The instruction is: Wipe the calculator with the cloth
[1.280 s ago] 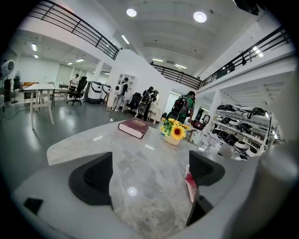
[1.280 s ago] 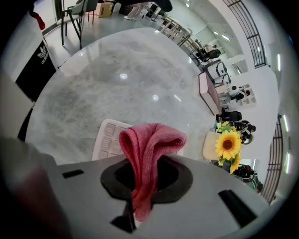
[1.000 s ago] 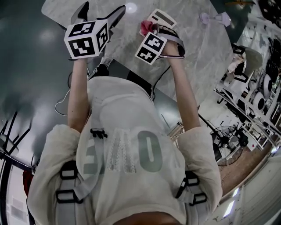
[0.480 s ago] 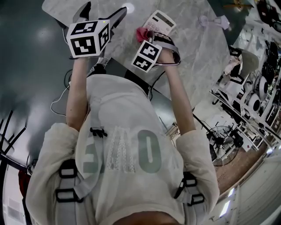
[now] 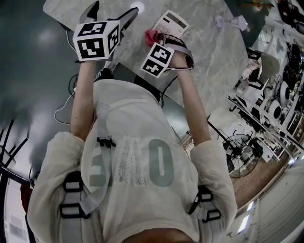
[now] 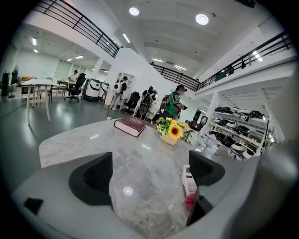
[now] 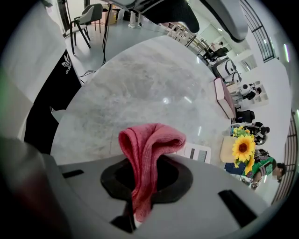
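Note:
A white calculator lies flat on the marble table. My right gripper hovers at the calculator's near-left corner, shut on a folded red cloth. In the right gripper view the cloth stands up out of the closed jaws, with the calculator just beyond it. My left gripper is held to the left of the calculator, open with nothing in it. The left gripper view shows bare marble between its fingers, and the calculator and cloth at lower right.
A dark red book and a pot of sunflowers stand at the table's far side. A small pale object lies on the table to the right. Shelving with equipment lines the room's right side, and people stand in the background.
My right gripper, with the cloth in it, has drawn slightly back and to the left, off the calculator's near edge. The left gripper has barely shifted.

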{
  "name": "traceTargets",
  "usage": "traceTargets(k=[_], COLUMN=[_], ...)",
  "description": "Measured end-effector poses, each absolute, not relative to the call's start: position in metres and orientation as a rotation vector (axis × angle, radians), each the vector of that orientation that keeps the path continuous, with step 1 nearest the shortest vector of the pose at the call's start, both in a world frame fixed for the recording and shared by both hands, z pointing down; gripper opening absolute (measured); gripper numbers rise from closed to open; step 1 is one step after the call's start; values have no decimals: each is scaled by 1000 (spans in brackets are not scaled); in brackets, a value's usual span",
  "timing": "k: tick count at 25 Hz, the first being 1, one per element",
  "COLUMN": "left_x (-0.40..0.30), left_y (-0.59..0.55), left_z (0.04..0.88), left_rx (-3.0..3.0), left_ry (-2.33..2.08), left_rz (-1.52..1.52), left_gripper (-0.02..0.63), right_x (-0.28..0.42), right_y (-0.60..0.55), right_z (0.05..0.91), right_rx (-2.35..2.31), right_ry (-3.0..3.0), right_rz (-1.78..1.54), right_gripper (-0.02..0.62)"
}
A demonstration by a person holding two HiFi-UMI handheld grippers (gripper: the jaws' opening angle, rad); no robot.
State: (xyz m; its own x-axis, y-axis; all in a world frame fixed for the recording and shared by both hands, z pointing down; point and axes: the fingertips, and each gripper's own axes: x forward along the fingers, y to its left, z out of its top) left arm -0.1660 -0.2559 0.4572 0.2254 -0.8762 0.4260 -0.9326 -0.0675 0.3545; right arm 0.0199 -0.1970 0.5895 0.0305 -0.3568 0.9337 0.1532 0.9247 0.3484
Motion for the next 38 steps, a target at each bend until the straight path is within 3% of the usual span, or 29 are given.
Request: traceTargets(k=[13, 19, 30, 38], left_x=[-128, -100, -18, 16], left_y=[-271, -290, -278, -244], left_z=[430, 363, 206, 152], left_rx=[2073, 2257, 2712, 2917], left_ry=[-1624, -1632, -1619, -1651], left_rz=[172, 151, -35, -132], left_gripper=[511, 511, 509, 353], right_x=[15, 18, 104, 164], right_y=[-218, -266, -273, -222], right_z=[557, 453, 256, 188], right_rx=[242, 543, 1389, 1888], right_ry=[-1620, -1790, -2146, -2219], right_rz=[-382, -417, -383, -384], right_gripper=[54, 54, 52, 52])
